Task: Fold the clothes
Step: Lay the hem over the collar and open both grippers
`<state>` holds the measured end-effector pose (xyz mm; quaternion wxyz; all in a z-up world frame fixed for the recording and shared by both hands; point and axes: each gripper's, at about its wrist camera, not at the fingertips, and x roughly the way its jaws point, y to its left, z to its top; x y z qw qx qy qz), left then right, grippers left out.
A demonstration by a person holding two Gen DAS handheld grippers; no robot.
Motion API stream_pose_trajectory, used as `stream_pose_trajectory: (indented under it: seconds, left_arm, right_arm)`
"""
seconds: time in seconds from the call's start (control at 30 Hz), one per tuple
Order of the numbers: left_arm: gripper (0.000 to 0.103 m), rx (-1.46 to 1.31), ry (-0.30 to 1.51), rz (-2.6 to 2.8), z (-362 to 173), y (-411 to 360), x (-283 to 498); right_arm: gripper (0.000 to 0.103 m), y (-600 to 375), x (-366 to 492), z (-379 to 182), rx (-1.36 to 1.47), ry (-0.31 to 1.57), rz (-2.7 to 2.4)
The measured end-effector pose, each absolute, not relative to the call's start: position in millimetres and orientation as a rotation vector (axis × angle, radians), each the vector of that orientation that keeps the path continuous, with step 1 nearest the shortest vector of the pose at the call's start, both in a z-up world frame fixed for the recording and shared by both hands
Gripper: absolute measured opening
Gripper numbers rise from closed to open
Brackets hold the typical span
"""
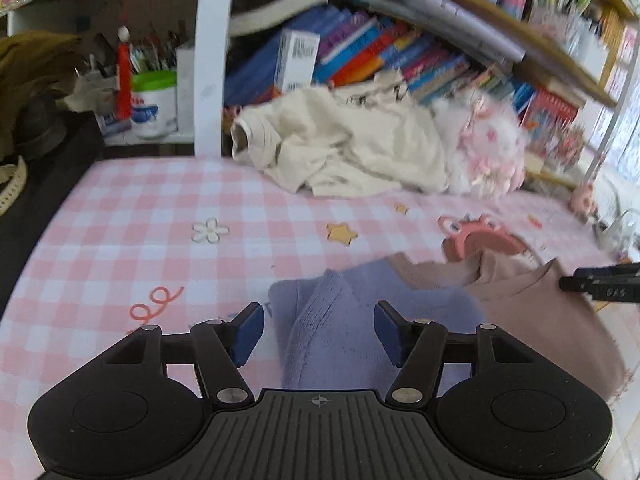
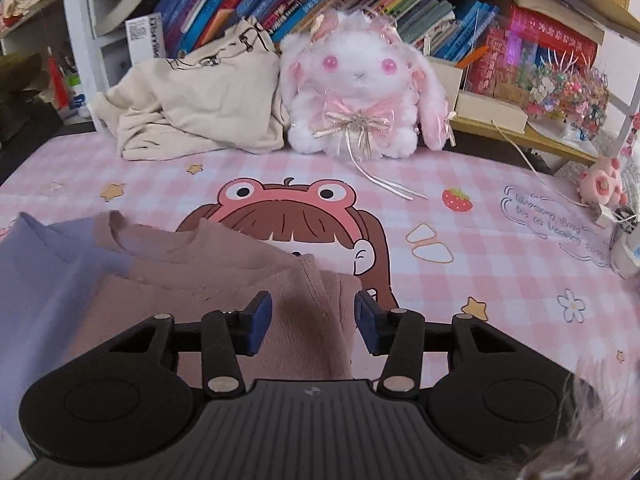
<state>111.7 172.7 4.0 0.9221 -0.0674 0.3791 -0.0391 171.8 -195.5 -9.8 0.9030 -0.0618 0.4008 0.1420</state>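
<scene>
A two-tone top, lilac on one side (image 1: 340, 332) and dusty pink on the other (image 2: 216, 280), lies on the pink checked mat. My left gripper (image 1: 319, 330) is open, its blue pads either side of a raised lilac fold. My right gripper (image 2: 314, 322) is open, astride a raised ridge of the pink side near its right edge. The right gripper's tip shows at the right edge of the left wrist view (image 1: 600, 286). A crumpled cream garment (image 2: 200, 104) lies at the back of the mat; it also shows in the left wrist view (image 1: 344, 148).
A white and pink plush rabbit (image 2: 360, 92) sits beside the cream garment. Behind stand shelves of books (image 2: 280, 0). A white cable (image 2: 540, 176) and a small pink toy (image 2: 600, 184) lie at the right. A green-lidded tub of pens (image 1: 154, 100) stands at the back left.
</scene>
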Motion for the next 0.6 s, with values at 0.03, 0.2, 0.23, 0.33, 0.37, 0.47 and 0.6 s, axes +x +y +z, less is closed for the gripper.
stream_pose_trajectory:
  seconds: [0.03,0.2,0.23,0.33,0.37,0.47,0.6]
  left_arm:
    - [0.058,-0.131,0.795,-0.075,-1.2,171.3,116.7]
    - [0.004,-0.082,0.793,-0.051,-1.2,163.3,112.0]
    - [0.004,-0.103,0.750,-0.060,8.3,164.8,102.6]
    - [0.004,-0.258,0.697,-0.071,15.2,182.3,101.1]
    - [0.005,-0.303,0.706,-0.064,9.0,188.8,108.6]
    - [0.005,-0.311,0.814,-0.018,-27.4,195.9,137.7]
    - [0.011,-0.316,0.818,-0.005,-37.0,198.9,138.6]
  right_arm:
    - [0.039,-195.9,173.8,-11.7,-0.120,0.839,0.293]
    - [0.006,-211.2,169.6,-0.4,-0.012,0.826,0.294]
    - [0.006,-219.4,164.9,9.0,0.034,0.801,0.295]
    - [0.006,-231.3,170.4,11.3,0.108,0.794,0.271]
    - [0.006,-232.3,176.9,6.1,0.118,0.808,0.256]
    - [0.006,-233.4,196.2,-15.4,0.136,0.869,0.219]
    - [0.010,-236.5,204.1,-32.8,0.161,0.890,0.220]
